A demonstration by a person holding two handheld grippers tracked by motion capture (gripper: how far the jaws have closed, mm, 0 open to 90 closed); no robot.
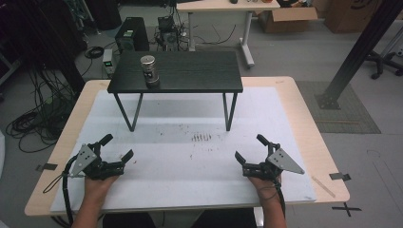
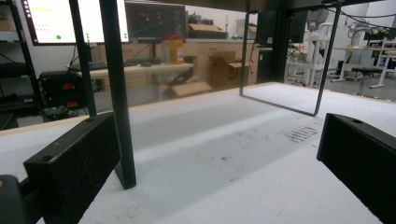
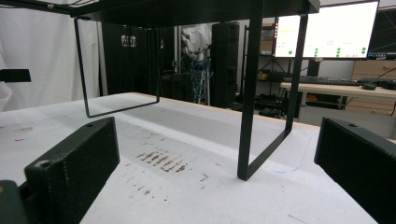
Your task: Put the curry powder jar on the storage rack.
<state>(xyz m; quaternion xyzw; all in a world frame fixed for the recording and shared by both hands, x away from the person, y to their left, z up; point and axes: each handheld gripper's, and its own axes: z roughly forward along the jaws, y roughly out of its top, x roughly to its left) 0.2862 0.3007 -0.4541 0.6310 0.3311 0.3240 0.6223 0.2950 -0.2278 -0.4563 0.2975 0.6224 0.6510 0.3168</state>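
One white mat (image 1: 190,180) covers the wooden table (image 1: 304,118), stained near its centre. At its far side stands a small black table (image 1: 190,71) on thin loop legs. A grey metal cylinder (image 1: 150,70) stands upright on its left part. Left gripper (image 1: 116,148) and right gripper (image 1: 248,148) rest near, jaws spread, empty.
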